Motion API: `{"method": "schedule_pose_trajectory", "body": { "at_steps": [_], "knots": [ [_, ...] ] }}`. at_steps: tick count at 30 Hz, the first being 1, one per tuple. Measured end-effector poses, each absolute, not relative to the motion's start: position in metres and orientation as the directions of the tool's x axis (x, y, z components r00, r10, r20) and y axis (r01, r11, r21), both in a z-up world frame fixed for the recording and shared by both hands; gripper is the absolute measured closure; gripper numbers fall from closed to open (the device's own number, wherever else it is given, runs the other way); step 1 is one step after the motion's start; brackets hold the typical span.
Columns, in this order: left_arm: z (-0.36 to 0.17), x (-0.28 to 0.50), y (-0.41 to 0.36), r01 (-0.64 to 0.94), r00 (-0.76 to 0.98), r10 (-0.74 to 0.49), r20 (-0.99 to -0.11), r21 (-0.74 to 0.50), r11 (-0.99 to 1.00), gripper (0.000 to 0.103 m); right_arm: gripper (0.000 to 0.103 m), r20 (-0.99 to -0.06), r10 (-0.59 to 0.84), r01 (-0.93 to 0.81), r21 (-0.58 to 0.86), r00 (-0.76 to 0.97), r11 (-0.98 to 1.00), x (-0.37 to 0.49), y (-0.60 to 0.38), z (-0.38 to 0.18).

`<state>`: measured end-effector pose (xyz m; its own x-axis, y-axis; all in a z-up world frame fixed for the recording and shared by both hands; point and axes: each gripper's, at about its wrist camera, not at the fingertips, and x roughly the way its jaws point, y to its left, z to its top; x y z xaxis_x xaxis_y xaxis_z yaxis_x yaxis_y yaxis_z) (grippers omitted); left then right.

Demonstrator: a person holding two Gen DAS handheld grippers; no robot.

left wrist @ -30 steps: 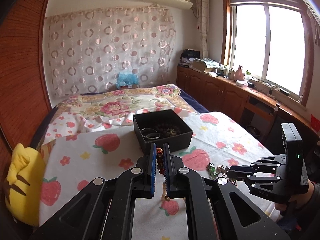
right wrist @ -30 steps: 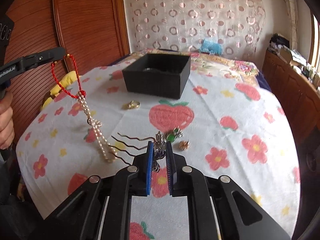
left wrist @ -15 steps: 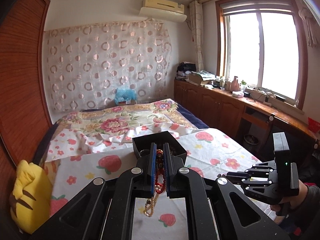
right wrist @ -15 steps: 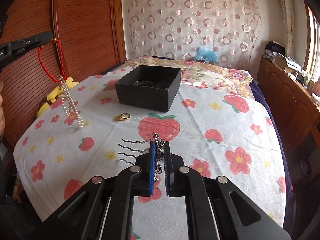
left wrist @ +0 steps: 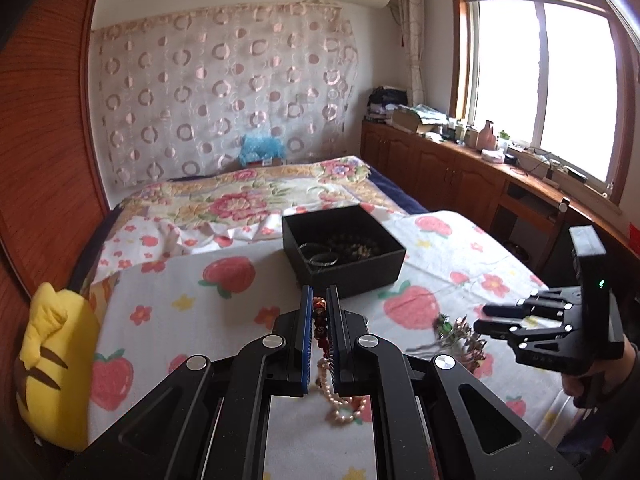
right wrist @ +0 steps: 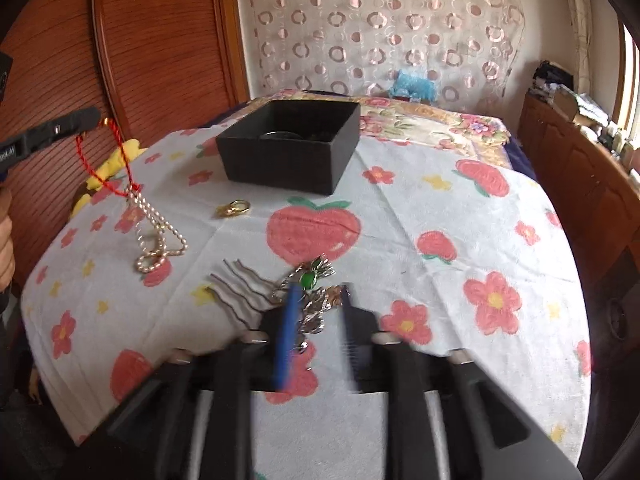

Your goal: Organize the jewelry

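A black jewelry box (left wrist: 343, 249) (right wrist: 292, 144) stands open on the strawberry-print cloth, with a bangle and dark beads inside. My left gripper (left wrist: 319, 304) is shut on a red-cord pearl necklace (right wrist: 154, 224); its pearl end rests coiled on the cloth (left wrist: 344, 404). My right gripper (right wrist: 318, 304) has its jaws parted around a silver hair comb with a green stone (right wrist: 310, 292), which lies on the cloth; it also shows in the left wrist view (left wrist: 456, 334). A gold ring (right wrist: 234, 209) lies in front of the box.
A yellow plush toy (left wrist: 52, 364) sits at the cloth's left edge. A wooden wardrobe (right wrist: 132, 48) is on the left, wooden cabinets (left wrist: 460, 176) under the window on the right. The flowered bedspread (left wrist: 248, 200) lies beyond the box.
My right gripper has opened and the hair comb now lies on the cloth. My left gripper has lowered, so the pearls that hung free now rest on the cloth.
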<state>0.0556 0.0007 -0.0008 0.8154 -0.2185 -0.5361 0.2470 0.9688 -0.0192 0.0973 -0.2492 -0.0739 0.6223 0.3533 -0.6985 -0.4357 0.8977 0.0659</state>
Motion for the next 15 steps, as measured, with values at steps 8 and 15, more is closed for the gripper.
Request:
{"method": "schedule_pose_trajectory", "body": {
  "at_steps": [8,15],
  "knots": [
    [-0.023,0.057,0.011,0.223,0.795,-0.193,-0.575,-0.019,0.975,0.097,0.058,-0.649,0.455,-0.532,0.091,0.609,0.842,0.093,-0.211,-0.059],
    [-0.037,0.058,0.03,0.196,0.779,-0.183,-0.599,-0.044,0.98,0.097,0.06,-0.707,0.508,-0.667,0.069,0.491,0.741,0.106,-0.12,-0.072]
  ]
}}
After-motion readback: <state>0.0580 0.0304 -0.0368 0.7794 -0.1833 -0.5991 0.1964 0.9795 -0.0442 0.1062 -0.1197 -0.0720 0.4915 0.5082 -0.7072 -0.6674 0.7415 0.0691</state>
